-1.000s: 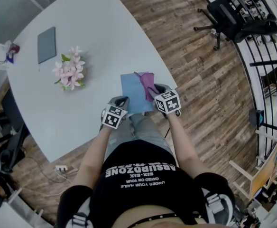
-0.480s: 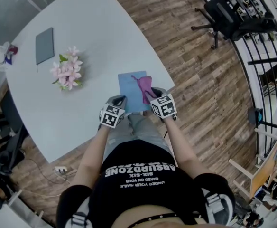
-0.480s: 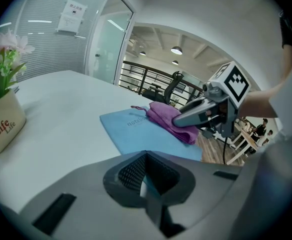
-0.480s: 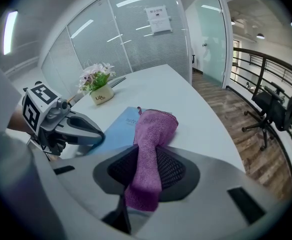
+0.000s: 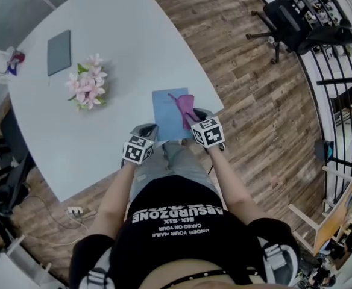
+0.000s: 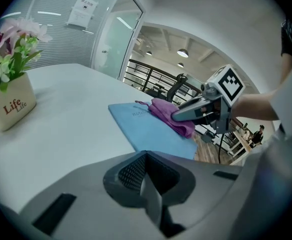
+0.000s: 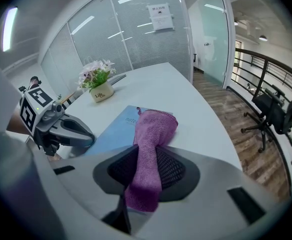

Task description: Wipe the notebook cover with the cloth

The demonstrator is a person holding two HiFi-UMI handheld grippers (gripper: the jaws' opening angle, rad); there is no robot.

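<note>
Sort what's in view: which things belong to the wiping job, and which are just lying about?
Job: blue notebook, purple cloth lying on it, right gripper shut on the cloth.
Lying about: potted flowers, flat grey pad, office chair.

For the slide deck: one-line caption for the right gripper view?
Right tongs clamp a purple cloth lying on the blue notebook; left tongs shut alongside, flowers behind.

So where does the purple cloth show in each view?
Head view: purple cloth on the blue notebook's right side, at the right gripper.
Left gripper view: cloth right of centre, on the notebook.
Right gripper view: cloth centre, clamped between the jaws.
Shared landmark: the blue notebook.
</note>
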